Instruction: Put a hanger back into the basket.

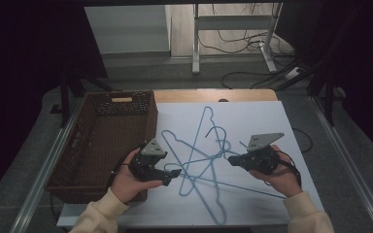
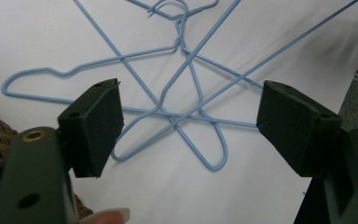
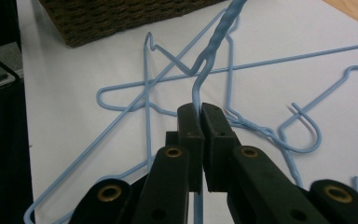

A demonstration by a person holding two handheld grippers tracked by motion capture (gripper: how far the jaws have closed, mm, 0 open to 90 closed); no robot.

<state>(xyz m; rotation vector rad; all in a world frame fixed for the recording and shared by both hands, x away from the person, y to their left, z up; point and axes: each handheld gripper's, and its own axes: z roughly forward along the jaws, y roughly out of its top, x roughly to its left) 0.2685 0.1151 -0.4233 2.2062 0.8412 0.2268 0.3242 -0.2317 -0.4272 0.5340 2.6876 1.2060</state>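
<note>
Lying tangled on the white table (image 1: 291, 126), several blue wire hangers (image 1: 204, 160) are crossed over one another just right of the brown wicker basket (image 1: 102, 141). One hanger's wire (image 3: 196, 95) is pinched between the pressed-together jaws of the right gripper (image 3: 201, 116), just below its twisted neck. The left gripper (image 2: 186, 121) is held with jaws spread wide, nothing between them, above the crossing wires. For a clean separation, the pinched hanger should probably be lifted slowly while its neighbours are pinned down. In the right gripper view its neck runs up and away from the jaws, toward the basket.
</note>
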